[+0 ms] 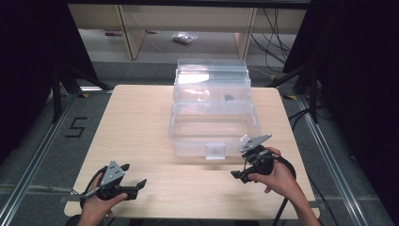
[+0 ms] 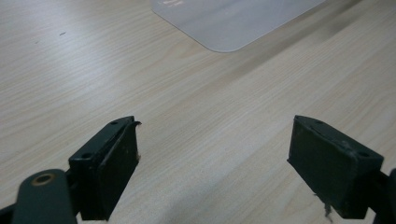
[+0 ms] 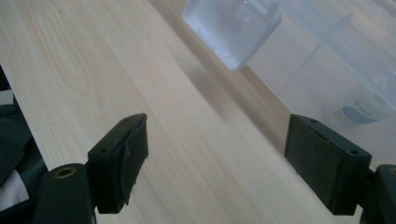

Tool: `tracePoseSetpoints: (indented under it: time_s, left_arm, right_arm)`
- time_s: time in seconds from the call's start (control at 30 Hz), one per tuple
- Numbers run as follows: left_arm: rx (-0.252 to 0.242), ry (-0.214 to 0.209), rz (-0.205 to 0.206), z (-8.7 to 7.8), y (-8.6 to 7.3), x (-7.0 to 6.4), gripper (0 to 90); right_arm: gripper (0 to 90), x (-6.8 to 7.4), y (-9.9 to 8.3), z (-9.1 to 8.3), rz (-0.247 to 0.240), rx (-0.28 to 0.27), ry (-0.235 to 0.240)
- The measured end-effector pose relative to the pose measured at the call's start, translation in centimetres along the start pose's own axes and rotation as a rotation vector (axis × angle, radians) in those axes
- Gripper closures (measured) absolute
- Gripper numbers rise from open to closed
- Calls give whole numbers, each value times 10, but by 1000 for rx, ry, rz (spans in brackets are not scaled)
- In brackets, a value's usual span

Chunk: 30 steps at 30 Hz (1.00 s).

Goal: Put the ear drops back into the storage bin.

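On tabletop (image 1: 141,122): clear box (image 1: 212,113), latch (image 1: 215,151) shut, untouched; left tool (image 1: 133,175) and right tool (image 1: 241,157) both released, empty; opening judged pending.

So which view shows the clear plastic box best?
The high view: the whole clear plastic box sits mid-table, with its front latch facing the person. The right gripper view catches just the latch and part of the front wall; the left gripper view catches one rounded corner.
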<state>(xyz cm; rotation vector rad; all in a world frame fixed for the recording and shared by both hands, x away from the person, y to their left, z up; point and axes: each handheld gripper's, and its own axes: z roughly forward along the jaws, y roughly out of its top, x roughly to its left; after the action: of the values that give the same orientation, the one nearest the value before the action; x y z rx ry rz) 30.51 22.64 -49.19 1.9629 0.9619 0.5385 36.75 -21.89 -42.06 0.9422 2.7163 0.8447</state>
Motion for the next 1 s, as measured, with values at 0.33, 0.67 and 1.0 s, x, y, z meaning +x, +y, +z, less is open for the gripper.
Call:
tracePoseSetpoints:
  time_s: [0.33,0.67,1.0]
  left_arm:
    - [0,0,1,0,0,0,154]
    - [5,0,8,-1,0,0,154]
    - [-1,-3,6,0,0,0,154]
  right_arm:
    - [225,1,-12,5,-4,-3,-1]
    - [222,2,-24,15,83,-21,-17]
    - [218,-1,-38,17,61,-39,17]
